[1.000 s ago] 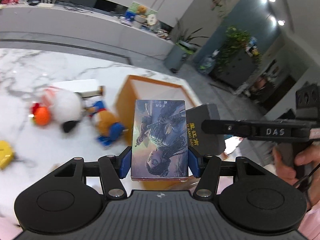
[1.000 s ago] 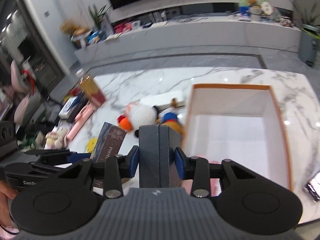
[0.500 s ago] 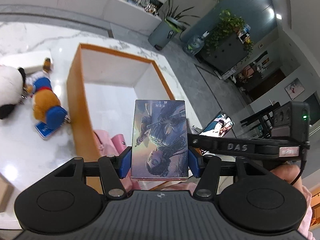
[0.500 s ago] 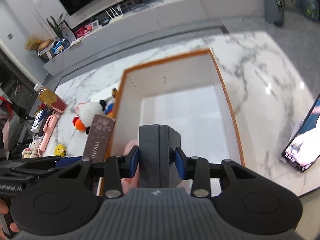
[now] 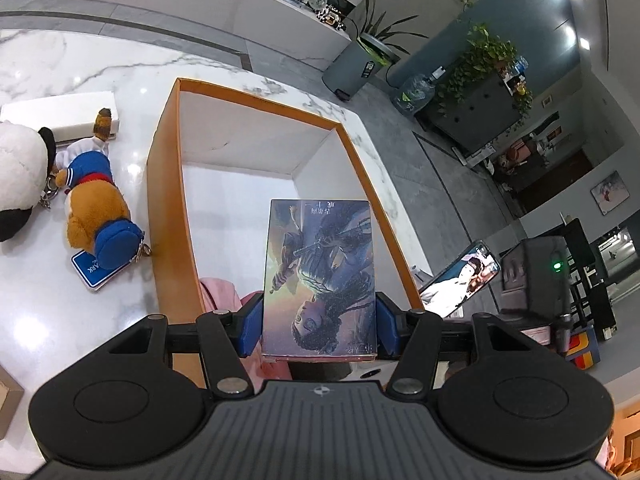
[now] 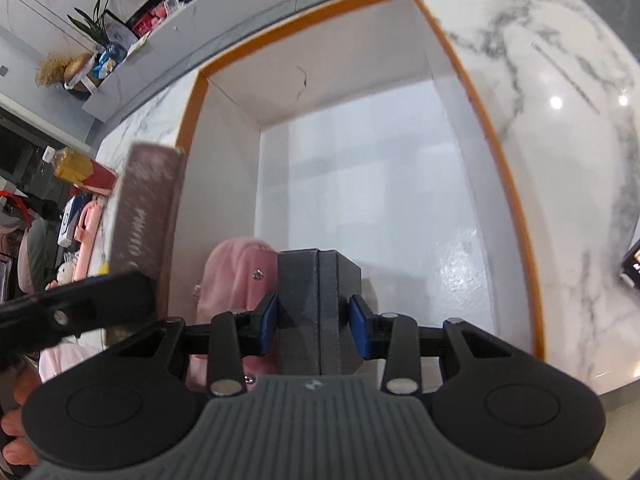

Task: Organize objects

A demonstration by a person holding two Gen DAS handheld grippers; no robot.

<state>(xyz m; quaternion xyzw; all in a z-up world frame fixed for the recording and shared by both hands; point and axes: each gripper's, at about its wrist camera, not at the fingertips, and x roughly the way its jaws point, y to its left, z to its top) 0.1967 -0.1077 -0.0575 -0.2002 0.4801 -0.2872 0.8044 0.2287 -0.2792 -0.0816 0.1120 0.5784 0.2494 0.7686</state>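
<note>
My left gripper (image 5: 318, 328) is shut on an illustrated book (image 5: 320, 276) and holds it upright over the near end of the orange-rimmed box (image 5: 168, 184). My right gripper (image 6: 318, 322) is shut on a dark grey box (image 6: 318, 308) and holds it over the orange-rimmed box (image 6: 516, 200) too. A pink pouch (image 6: 236, 276) lies inside the box at its near left corner; it also shows in the left wrist view (image 5: 218, 292). The book shows brown-backed at the left of the right wrist view (image 6: 144, 216).
Plush toys (image 5: 92, 208) and a white panda plush (image 5: 16, 176) lie on the marble table left of the box, with a white box (image 5: 60, 112) behind. A phone (image 5: 460, 280) lies right of the box. Bottles and pink items (image 6: 80, 200) crowd the far left.
Both grippers have moved over the orange-rimmed box and lower toward it, still holding the book and the dark grey box. The box fills more of both views.
</note>
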